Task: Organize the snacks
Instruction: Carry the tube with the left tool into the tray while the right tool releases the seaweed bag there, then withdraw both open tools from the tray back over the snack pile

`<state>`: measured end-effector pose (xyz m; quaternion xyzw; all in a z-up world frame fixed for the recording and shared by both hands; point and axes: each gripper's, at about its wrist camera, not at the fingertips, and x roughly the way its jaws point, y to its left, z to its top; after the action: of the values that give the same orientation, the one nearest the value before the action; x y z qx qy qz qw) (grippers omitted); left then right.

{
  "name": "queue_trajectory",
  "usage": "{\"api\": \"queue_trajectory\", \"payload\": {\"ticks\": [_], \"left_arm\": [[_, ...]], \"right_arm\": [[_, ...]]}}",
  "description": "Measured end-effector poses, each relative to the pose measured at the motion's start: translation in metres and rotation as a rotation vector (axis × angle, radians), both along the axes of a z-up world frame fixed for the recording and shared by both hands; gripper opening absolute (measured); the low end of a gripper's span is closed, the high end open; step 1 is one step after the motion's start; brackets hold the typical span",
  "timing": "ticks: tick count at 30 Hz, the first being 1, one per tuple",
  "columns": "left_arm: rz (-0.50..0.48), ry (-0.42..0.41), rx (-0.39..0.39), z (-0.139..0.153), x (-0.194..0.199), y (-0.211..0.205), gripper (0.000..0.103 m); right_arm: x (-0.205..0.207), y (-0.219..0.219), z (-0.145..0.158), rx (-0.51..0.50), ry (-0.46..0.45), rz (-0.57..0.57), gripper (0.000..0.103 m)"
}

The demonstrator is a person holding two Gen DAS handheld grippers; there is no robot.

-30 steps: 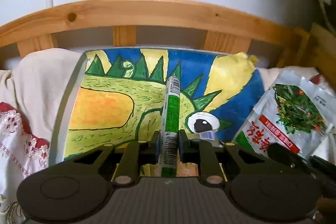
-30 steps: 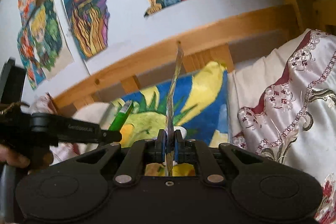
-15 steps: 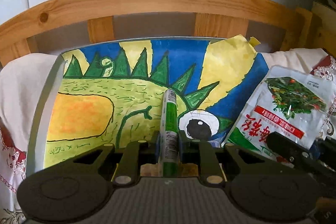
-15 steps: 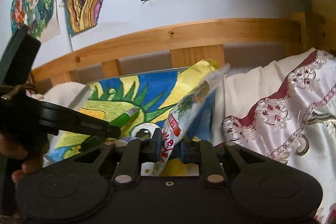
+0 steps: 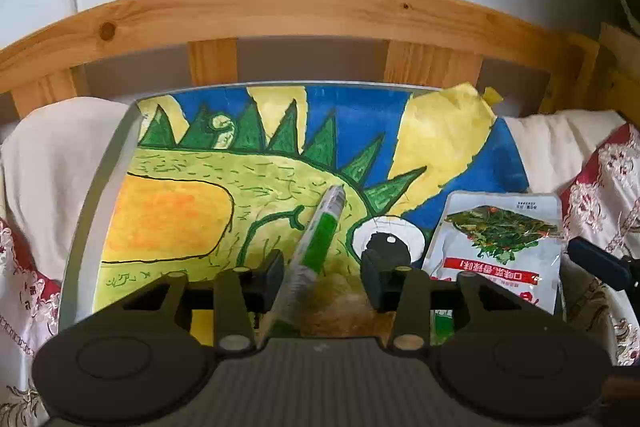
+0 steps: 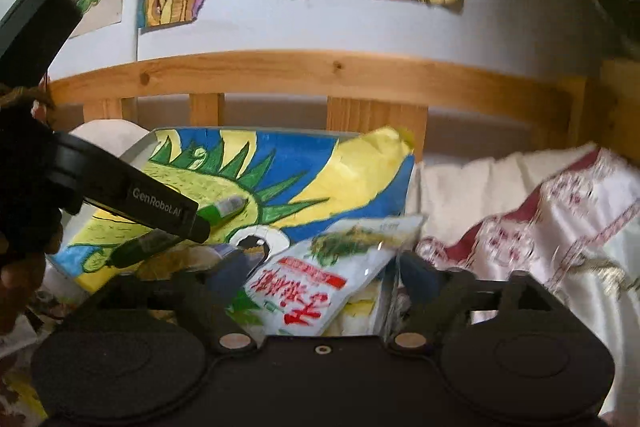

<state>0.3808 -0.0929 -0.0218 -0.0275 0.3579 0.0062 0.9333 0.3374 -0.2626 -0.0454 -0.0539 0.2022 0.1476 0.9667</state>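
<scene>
Left tool (image 5: 322, 273) opening, green stick (image 5: 318, 245) loose, right tool (image 6: 324, 267) opening

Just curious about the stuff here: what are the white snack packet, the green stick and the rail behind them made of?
Snack packet: likely glossy plastic film, since it crinkles and glints. Green stick: probably a shiny plastic wrapper with a clear crimped tip. Rail: pale wood, showing knots and grain, seemingly unpainted.

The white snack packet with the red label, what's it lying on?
The white snack packet lies on the dinosaur painting, covering its lower right corner; what lies beneath there is hidden.
</scene>
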Motion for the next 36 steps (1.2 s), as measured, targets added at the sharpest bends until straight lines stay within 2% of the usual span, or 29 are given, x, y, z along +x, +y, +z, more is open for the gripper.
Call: {"api": "queue_trajectory", "payload": {"ticks": [1, 6, 17, 28, 36], "left_arm": [[0.002, -0.006, -0.004, 0.002, -0.002, 0.002, 0.051], [0.043, -0.063, -0.011, 0.013, -0.018, 0.009, 0.074], [0.092, -0.188, 0.002, 0.052, -0.076, 0.031, 0.100], [0.149, -0.210, -0.026, 0.069, -0.164, 0.061, 0.102], [0.192, -0.273, -0.016, 0.067, -0.223, 0.077, 0.102]], "right_arm": [[-0.001, 0.001, 0.001, -0.010, -0.010, 0.000, 0.088], [-0.006, 0.001, 0.007, -0.018, -0.039, -0.017, 0.092], [-0.047, 0.004, 0.044, 0.017, -0.137, -0.022, 0.102], [-0.119, 0.009, 0.078, 0.078, -0.229, -0.030, 0.102], [-0.162, 0.011, 0.086, 0.081, -0.222, -0.005, 0.102]]}}
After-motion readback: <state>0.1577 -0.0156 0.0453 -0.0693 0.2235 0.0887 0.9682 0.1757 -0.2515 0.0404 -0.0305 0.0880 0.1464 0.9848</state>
